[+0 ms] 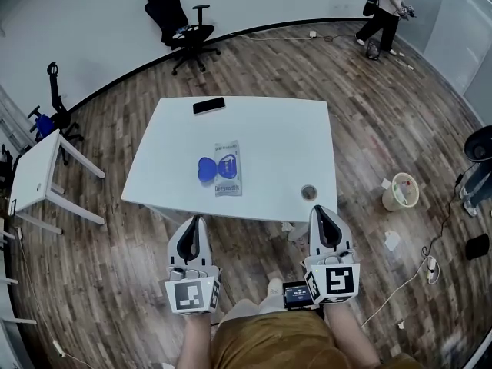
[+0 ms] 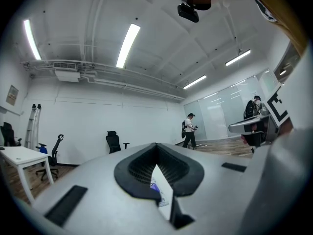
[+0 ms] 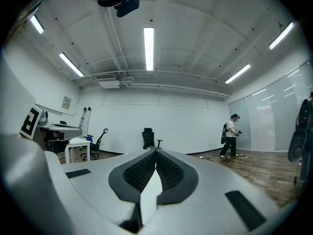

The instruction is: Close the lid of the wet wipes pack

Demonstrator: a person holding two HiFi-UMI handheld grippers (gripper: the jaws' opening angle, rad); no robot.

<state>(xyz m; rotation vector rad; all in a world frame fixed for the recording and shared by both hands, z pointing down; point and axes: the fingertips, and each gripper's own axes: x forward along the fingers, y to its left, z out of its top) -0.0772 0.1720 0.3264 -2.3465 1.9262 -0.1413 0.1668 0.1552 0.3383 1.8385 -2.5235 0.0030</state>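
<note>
The wet wipes pack (image 1: 228, 168) lies flat in the middle of the white table (image 1: 269, 137), and its blue lid (image 1: 206, 169) is swung open to the left. Both grippers hang short of the table's near edge, close to the person's body. The left gripper (image 1: 194, 223) is shut and holds nothing. The right gripper (image 1: 321, 211) is likewise shut and empty. In the left gripper view, the left gripper (image 2: 156, 146) has its jaw tips together, and a sliver of the pack (image 2: 157, 190) shows through the slit below. In the right gripper view, the right gripper (image 3: 156, 153) shows only white table through its slit.
A black phone (image 1: 209, 105) lies at the table's far edge, and a round cable hole (image 1: 309, 192) sits near its front right corner. A black office chair (image 1: 183, 28) stands beyond, a small white table (image 1: 34, 171) at left, a bin (image 1: 401, 191) at right, and a person (image 1: 387, 10) far off.
</note>
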